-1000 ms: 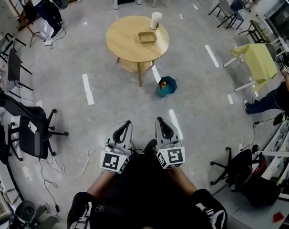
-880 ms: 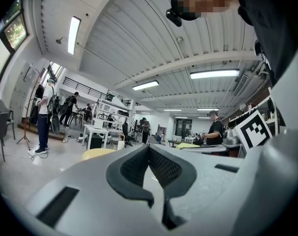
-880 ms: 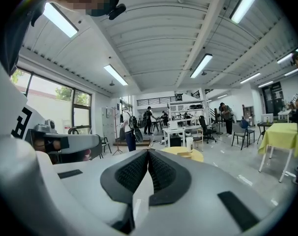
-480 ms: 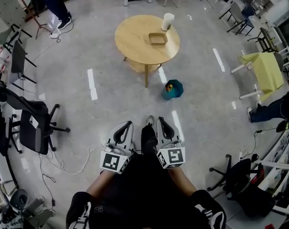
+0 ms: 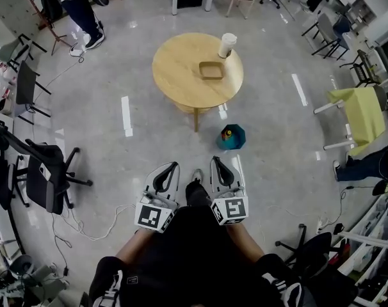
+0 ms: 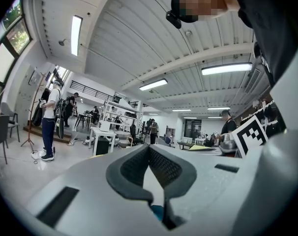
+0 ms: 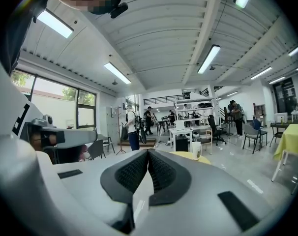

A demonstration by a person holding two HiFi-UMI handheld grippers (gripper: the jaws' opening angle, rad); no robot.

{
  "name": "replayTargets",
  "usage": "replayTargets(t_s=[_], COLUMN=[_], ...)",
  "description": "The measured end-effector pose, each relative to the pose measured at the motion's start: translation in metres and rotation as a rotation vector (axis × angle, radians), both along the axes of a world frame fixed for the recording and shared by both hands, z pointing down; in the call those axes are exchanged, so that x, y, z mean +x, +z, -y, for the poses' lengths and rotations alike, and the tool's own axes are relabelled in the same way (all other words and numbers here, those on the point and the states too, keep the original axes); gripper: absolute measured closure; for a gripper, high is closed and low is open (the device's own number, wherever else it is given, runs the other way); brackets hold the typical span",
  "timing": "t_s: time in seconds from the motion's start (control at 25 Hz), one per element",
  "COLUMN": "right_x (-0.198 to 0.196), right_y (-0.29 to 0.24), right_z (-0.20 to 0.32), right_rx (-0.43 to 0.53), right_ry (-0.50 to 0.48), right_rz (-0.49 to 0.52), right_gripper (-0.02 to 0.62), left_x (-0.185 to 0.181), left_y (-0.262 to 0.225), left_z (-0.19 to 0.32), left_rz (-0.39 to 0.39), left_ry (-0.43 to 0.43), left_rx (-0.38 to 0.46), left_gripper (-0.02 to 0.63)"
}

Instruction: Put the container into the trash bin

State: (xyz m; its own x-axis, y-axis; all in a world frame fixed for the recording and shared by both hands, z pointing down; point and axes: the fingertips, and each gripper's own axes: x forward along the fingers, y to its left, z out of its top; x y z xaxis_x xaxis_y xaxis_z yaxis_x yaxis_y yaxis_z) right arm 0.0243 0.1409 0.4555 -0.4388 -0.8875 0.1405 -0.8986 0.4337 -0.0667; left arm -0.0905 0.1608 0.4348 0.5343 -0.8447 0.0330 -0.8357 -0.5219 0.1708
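- far ahead on the round surface, is that the container?
- i take it so: one shallow brown container, right of the surface's middle. one white cup stands just beyond it, and i cannot tell whether they touch.
- and the grippers?
- both are well apart from it, low in the head view, pointing toward the surface. the left gripper is clenched on nothing, its pads met at the tips. the right gripper is likewise clenched and empty.
- which is nearer?
- the right one, by my reckoning. the container sits almost straight ahead of it, but ahead and to the right of the left one.
- long axis?
- it looks near-square, so i see none to line up with.
- the trash bin?
- one, teal, on the floor between the grippers and the surface, just right of the surface's leg, with something yellow inside.
- so the count?
- two grippers, one container, one cup, one surface, one bin. nothing is lifted yet. the approach comes first, and the jaws must part before any grasp.
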Motion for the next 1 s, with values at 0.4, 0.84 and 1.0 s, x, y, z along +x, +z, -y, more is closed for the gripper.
replayTargets(t_s=[0.4,0.84,1.0], right_x=[0.044,0.075,0.073], right_y=[0.002,0.009,0.022], right_z=[0.105,0.163,0.185], right_rx=[0.001,-0.028,-0.05], right_ry=[-0.099,-0.114,-0.103], right_rz=[-0.017,-0.006,-0.014], right_gripper=[0.569,0.569,0.569], left_x=[0.054,0.086,0.083], left_y=[-0.011,-0.008,0.0], left_z=[0.1,0.148,0.173], left_rz=[-0.009,-0.001,-0.002], left_ry=[-0.074,-0.092,-0.078], left_rx=[0.007,-0.029,-0.038], left_gripper=[0.597,0.597,0.597])
